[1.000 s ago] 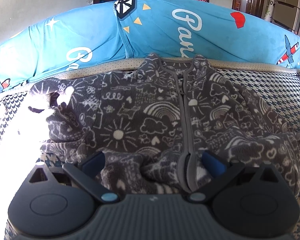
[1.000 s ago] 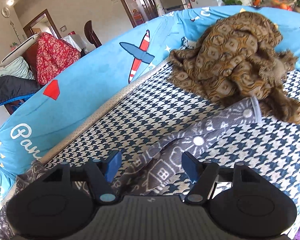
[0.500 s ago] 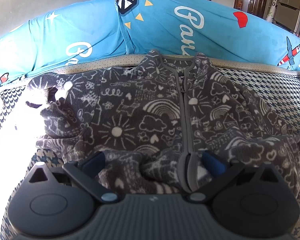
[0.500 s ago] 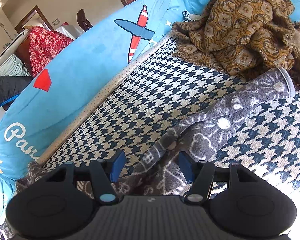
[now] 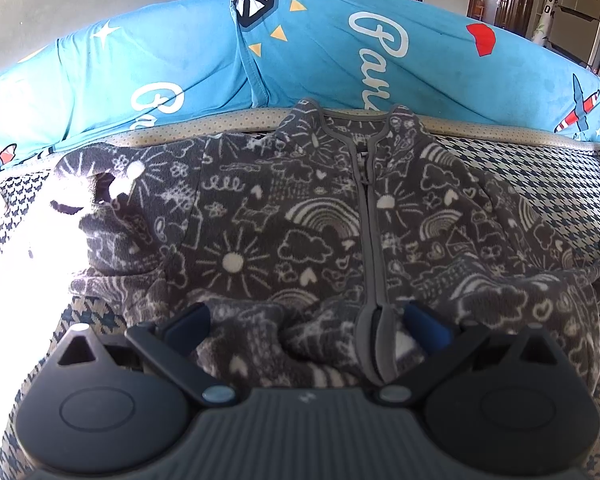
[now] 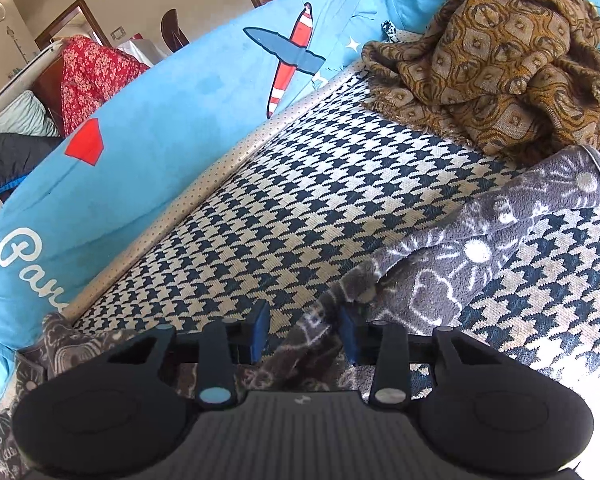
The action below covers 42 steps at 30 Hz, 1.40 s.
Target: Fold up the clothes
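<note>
houndstooth cover (image 6: pixel 284 208) in dark blue and cream spreads over the seat, backed by bright blue cushions (image 5: pixel 320 64) printed with planes, stars and white script. grey fleece jacket (image 5: pixel 300 232), doodle print of suns, rainbows and clouds, lies front up on the cover, collar against the cushions, zip running down the middle. its hem is bunched and rumpled at the near edge.

left claw (image 5: pixel 306 322): jaws wide apart, one either side of the bunched hem and the zip end, not pinching the cloth.

right claw (image 6: pixel 302 330): jaws partly apart, narrower than the left. jacket's sleeve (image 6: pixel 480 248) runs from between them out across the cover, cuff at the far end. the sleeve fabric touches the right-hand pad; gap remains on the other side.

brown patterned cloth (image 6: pixel 496 52) lies heaped beyond the cuff, just beside it. red floral fabric (image 6: pixel 96 76) drapes over furniture behind the cushions.
</note>
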{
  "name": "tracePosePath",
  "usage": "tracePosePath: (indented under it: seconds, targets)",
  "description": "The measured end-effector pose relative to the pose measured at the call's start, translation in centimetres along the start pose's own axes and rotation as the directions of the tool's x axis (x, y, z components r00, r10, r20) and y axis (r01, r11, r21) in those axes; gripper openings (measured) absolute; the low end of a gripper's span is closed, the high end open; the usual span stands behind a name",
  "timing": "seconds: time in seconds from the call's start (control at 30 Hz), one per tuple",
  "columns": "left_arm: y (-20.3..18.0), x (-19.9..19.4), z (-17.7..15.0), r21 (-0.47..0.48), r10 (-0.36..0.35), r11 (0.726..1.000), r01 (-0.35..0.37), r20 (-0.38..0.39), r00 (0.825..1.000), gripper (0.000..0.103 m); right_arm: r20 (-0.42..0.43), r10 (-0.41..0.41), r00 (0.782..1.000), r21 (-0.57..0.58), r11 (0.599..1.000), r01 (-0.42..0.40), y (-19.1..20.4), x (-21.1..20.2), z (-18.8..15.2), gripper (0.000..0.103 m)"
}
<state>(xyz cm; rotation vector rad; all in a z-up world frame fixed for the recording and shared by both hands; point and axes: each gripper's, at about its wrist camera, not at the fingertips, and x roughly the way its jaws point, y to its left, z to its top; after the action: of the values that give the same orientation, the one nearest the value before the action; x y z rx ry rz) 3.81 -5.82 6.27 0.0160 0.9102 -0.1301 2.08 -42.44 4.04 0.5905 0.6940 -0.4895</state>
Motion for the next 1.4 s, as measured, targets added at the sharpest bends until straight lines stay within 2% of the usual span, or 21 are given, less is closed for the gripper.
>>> tracePosePath:
  seconds: [0.03,0.1,0.17,0.27,0.5,0.77,0.9,0.97,1.0,1.07,1.13,1.23,1.33,1.4]
  targets:
    - [0.0,0.0,0.0,0.0,-0.001,1.0,0.001,0.0,1.0,0.103,-0.004,-0.011,1.0,-0.004,1.0,0.011,0.0,0.3,-0.1,0.028]
    - [0.0,0.0,0.0,0.001,-0.003,1.0,0.003,0.0,1.0,0.103,-0.005,-0.026,1.0,0.007,1.0,0.026,-0.1,0.6,-0.2,0.014]
    - [0.0,0.0,0.0,0.001,-0.004,1.0,0.004,0.001,1.0,0.103,0.003,-0.031,1.0,0.027,0.999,0.03,-0.3,0.5,-0.2,0.009]
    - [0.2,-0.1,0.0,-0.006,-0.011,1.0,0.011,-0.004,1.0,0.103,0.045,-0.022,0.999,0.034,0.999,0.02,-0.3,-0.7,-0.1,0.007]
    - [1.3,-1.3,-0.2,-0.015,-0.036,0.999,0.036,0.009,0.999,0.103,0.142,-0.063,0.988,0.069,0.996,0.054,-1.0,-7.4,-1.3,0.007]
    - [3.8,-4.8,-2.4,-0.023,-0.08,0.996,0.082,0.068,0.994,0.103,0.028,-0.162,0.986,0.054,0.986,0.161,-2.8,-9.2,-4.4,0.007]
    - [5.3,-6.0,-4.1,-0.028,-0.03,0.999,0.032,0.07,0.997,0.103,-0.033,-0.202,0.979,0.035,0.979,0.203,-3.7,-9.6,-5.9,0.009]
    - [6.2,-6.3,-5.1,-0.043,-0.026,0.999,0.029,0.061,0.998,0.103,-0.05,-0.219,0.975,0.024,0.975,0.22,-4.1,-9.9,-6.5,0.014]
    - [6.7,-6.4,-5.5,-0.053,-0.028,0.998,0.031,0.055,0.998,0.103,-0.035,-0.214,0.976,0.021,0.976,0.215,-4.1,-10.4,-6.7,0.015]
    - [7.5,-6.7,-6.4,-0.07,-0.028,0.997,0.032,0.045,0.999,0.103,-0.02,-0.148,0.989,0.033,0.988,0.149,-4.1,-11.4,-7.1,0.015]
    - [8.0,-7.0,-7.3,-0.081,-0.026,0.996,0.029,0.038,0.999,0.103,-0.038,-0.069,0.997,0.023,0.997,0.07,-3.8,-11.8,-7.6,0.016]
    - [8.4,-7.5,-8.8,-0.081,-0.042,0.996,0.045,0.033,0.999,0.103,-0.061,0.026,0.998,-0.027,0.999,-0.028,-2.4,-12.1,-8.6,0.017]
    - [8.1,-8.1,-9.9,-0.062,-0.073,0.995,0.075,0.04,0.997,0.103,-0.072,0.106,0.992,-0.094,0.989,-0.112,-0.8,-12.6,-9.7,0.028]
    - [7.6,-8.5,-10.6,-0.037,-0.099,0.994,0.101,0.042,0.994,0.103,-0.085,0.137,0.987,-0.133,0.98,-0.147,0.1,-12.7,-10.3,0.039]
